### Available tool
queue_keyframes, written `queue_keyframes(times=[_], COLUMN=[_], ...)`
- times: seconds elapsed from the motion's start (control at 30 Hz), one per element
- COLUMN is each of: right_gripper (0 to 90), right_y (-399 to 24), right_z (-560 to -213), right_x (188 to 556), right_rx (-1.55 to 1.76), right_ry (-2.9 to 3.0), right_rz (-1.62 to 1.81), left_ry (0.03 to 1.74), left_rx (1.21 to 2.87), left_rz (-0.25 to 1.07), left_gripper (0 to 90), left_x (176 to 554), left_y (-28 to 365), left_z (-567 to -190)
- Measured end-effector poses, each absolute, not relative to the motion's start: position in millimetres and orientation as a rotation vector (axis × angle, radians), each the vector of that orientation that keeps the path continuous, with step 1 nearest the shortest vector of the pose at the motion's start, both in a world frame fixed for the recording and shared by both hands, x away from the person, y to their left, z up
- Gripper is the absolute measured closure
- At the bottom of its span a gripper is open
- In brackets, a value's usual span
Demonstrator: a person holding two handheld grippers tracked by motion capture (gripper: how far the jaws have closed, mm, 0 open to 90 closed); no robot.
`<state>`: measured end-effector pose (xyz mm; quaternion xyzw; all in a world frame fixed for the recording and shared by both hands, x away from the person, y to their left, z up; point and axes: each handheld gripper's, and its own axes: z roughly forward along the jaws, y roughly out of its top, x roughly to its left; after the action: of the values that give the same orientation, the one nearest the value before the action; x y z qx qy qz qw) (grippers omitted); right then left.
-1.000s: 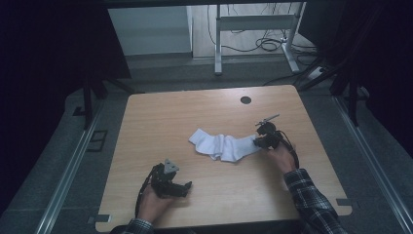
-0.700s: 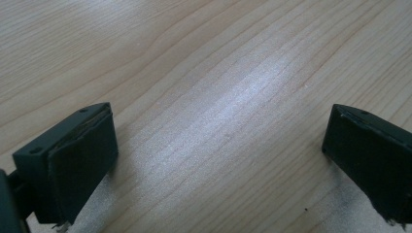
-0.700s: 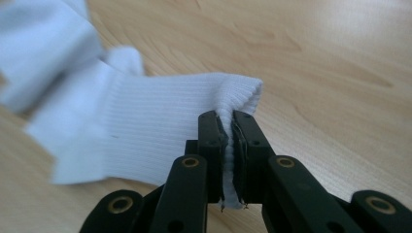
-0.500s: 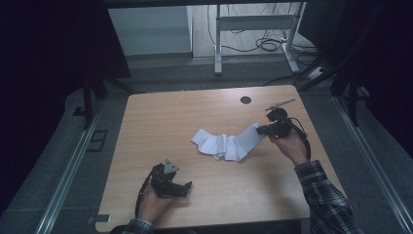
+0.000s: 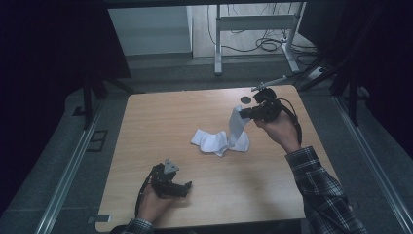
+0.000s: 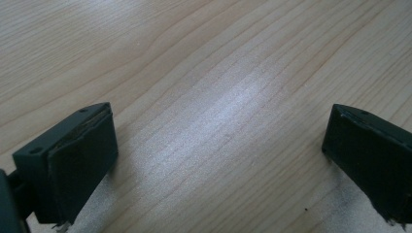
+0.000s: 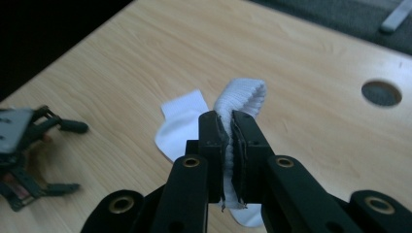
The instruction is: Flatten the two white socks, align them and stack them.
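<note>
Two white socks are in the middle of the wooden table point(image 5: 160, 117). One sock point(image 5: 208, 139) lies flat. My right gripper point(image 5: 243, 114) is shut on the cuff of the other sock point(image 5: 235, 129), which hangs from it with its foot end still touching the table. In the right gripper view the jaws point(image 7: 227, 119) pinch the ribbed cuff point(image 7: 243, 94), and the flat sock point(image 7: 179, 124) lies beyond them. My left gripper point(image 5: 184, 187) rests near the front edge, open, with bare wood between its jaws point(image 6: 218, 160).
A round dark hole point(image 5: 245, 100) is in the table top at the back right, just behind the right gripper. Dark floor and metal rails surround the table. A metal frame point(image 5: 253, 29) with cables stands beyond the far edge.
The right gripper has risen with the sock's cuff, so the sock now hangs upright instead of lying flat. The left gripper has stayed in place.
</note>
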<state>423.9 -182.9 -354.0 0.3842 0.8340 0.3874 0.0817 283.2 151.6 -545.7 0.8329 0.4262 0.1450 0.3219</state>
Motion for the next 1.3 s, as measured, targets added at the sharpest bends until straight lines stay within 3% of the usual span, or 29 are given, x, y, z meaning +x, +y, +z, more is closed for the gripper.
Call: queue_keyframes(times=[0.27, 0.4, 0.97, 1.3], right_gripper=[83.1, 83.0, 82.2, 80.4], right_y=[-190, -211, -306, -355], right_z=[-296, -294, -423, -471], right_x=[410, 408, 418, 413], right_rx=[1.083, 1.128, 1.433, 1.568], right_ry=[2.387, 2.345, 2.342, 2.302], right_rz=[1.27, 1.267, 0.965, 0.878], left_ry=[1.12, 1.115, 1.122, 1.131], left_rx=[2.192, 2.195, 2.187, 2.182], left_rz=[0.376, 0.379, 0.379, 0.384], left_gripper=[0.0, 0.0, 0.0, 0.0], left_x=[283, 283, 284, 287], left_y=[152, 152, 151, 149], left_z=[-545, -545, -546, -546])
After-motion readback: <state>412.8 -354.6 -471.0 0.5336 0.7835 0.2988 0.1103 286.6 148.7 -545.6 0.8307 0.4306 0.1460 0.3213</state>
